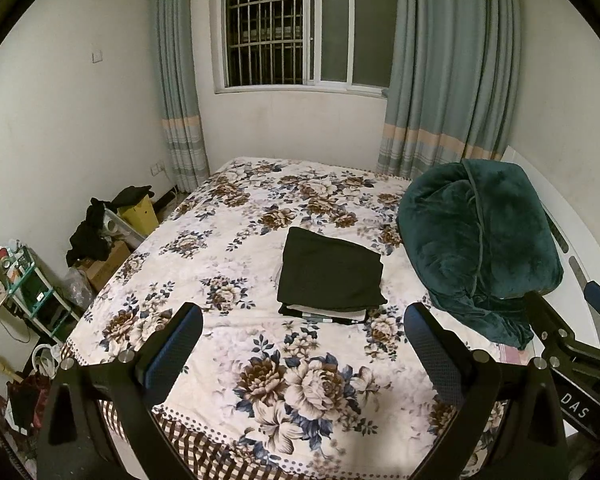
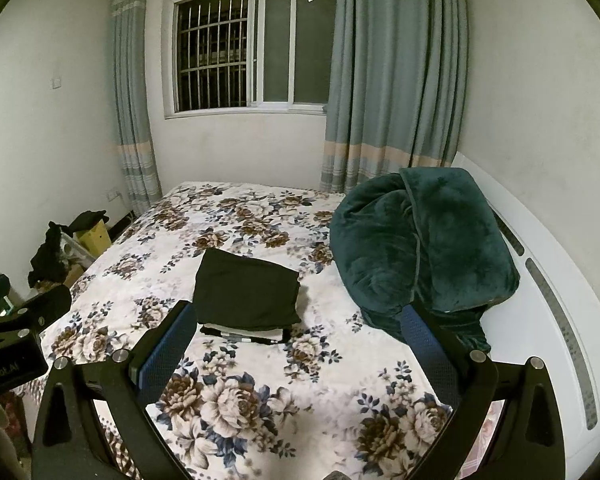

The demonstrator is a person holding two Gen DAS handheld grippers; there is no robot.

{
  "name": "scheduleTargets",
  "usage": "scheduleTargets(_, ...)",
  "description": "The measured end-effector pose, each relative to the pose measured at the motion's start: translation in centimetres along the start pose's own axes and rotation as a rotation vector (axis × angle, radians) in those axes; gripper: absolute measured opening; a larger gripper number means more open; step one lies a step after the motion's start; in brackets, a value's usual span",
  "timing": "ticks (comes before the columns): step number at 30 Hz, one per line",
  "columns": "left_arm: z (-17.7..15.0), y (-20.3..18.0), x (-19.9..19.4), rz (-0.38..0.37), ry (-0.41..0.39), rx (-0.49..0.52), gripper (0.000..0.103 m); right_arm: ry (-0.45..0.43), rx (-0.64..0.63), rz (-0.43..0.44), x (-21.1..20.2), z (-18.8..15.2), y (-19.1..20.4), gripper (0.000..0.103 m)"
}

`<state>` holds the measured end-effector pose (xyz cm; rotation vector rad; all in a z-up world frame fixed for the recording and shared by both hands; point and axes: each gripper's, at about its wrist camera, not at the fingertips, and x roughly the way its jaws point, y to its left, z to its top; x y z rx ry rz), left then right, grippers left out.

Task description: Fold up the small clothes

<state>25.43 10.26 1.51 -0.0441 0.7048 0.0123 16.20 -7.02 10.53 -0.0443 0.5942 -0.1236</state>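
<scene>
We hold both grippers spread and empty: left gripper [image 1: 303, 334], right gripper [image 2: 296, 330]. The folded black garment [image 1: 332, 270] tops a stack straight beyond the fingertips, nearer our right.

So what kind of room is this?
A bedroom, most likely: there's a big bed with a flowery bedspread, a window with curtains, and a pile of folded clothes on the bed.

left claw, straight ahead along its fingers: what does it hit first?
Most likely the bare floral bedspread. The open left claw tilts down at the bed, just short of the folded black clothes stack. If the angle is shallower, the stack comes first; depth is unclear.
</scene>
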Motion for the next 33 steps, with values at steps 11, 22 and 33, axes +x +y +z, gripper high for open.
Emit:
scheduleTargets(11, 0.0, 0.0, 0.0, 0.005, -0.001, 0.008, 0.103, 0.004, 0.002, 0.002, -0.9, -0.4, 0.6, 0.103)
scheduleTargets(22, -0.2, 0.0, -0.2, 0.005, -0.002, 0.007, 0.103, 0.006, 0.001, 0.004, -0.7, -0.4, 0.7, 0.103)
scheduleTargets(33, -0.3, 0.3, -1.0, 0.015, -0.016, 0.006, 0.103, 0.003, 0.001, 0.005, -1.1, -0.6, 0.9, 0.103)
